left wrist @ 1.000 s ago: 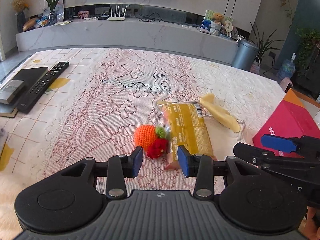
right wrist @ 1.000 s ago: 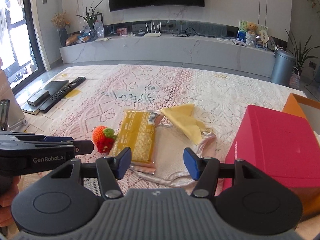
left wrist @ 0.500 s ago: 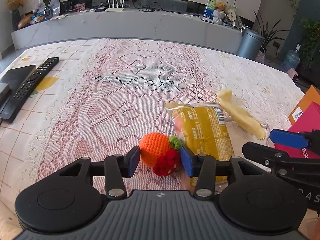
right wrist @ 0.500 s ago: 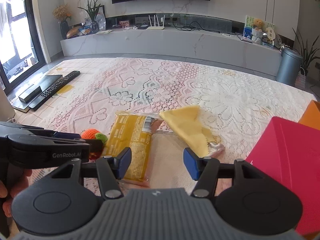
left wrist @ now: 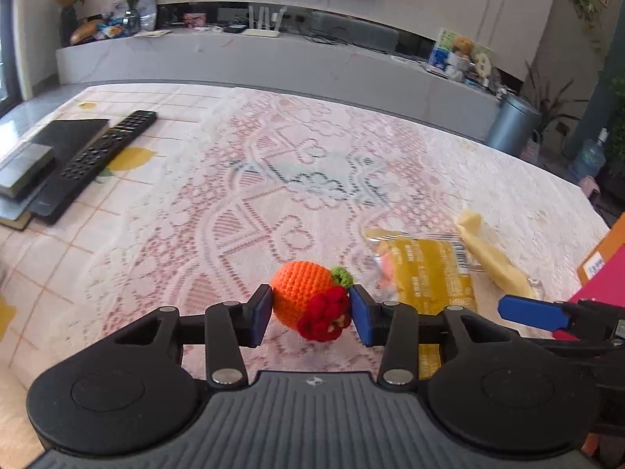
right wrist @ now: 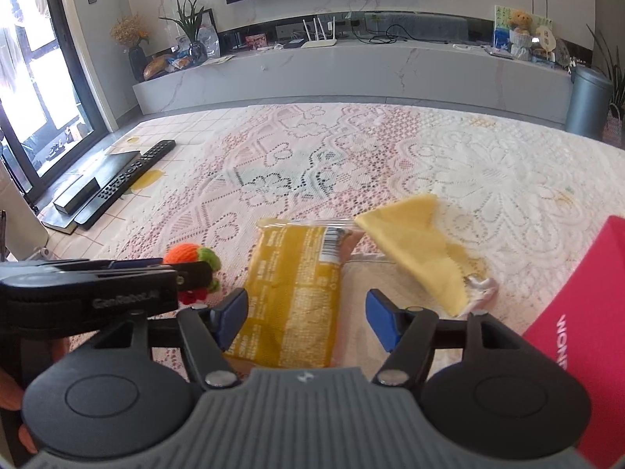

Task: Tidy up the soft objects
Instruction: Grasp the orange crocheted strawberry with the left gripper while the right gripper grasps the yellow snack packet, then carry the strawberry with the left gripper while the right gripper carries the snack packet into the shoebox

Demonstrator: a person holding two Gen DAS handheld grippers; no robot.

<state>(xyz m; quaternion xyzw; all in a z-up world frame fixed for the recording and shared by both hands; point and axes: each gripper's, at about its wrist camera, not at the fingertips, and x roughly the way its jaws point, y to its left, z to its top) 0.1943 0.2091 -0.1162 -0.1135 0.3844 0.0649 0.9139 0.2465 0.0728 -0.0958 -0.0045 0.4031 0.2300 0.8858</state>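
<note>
The left tool [left wrist: 310, 314] pinches a crocheted orange toy [left wrist: 302, 291] between its two blue pads, each pad touching a side of the ball, with the toy's red knitted flower [left wrist: 324, 318] facing the camera and a green leaf [left wrist: 343, 275] at its upper right. The toy appears raised off the lace tablecloth [left wrist: 273, 179], a faint shadow lying beneath it. Just to its right, a yellow snack packet [left wrist: 429, 277] lies flat on the cloth, and beyond that a folded yellow cloth [left wrist: 492, 258] rests near the table's right edge.

In the right wrist view, the right tool [right wrist: 306, 318] hangs spread wide over the near end of the snack packet [right wrist: 297, 297], gripping nothing. The yellow cloth [right wrist: 418, 250] lies just right of the packet, its lower corner on a crumpled clear wrapper [right wrist: 482, 291]. A red box [right wrist: 578, 324] stands at the right edge. The left tool crosses the lower left of this view, the orange toy [right wrist: 183, 254] partly hidden behind it.

A black remote control [left wrist: 99, 152] and a dark book [left wrist: 66, 136] sit by the table's far left corner.
</note>
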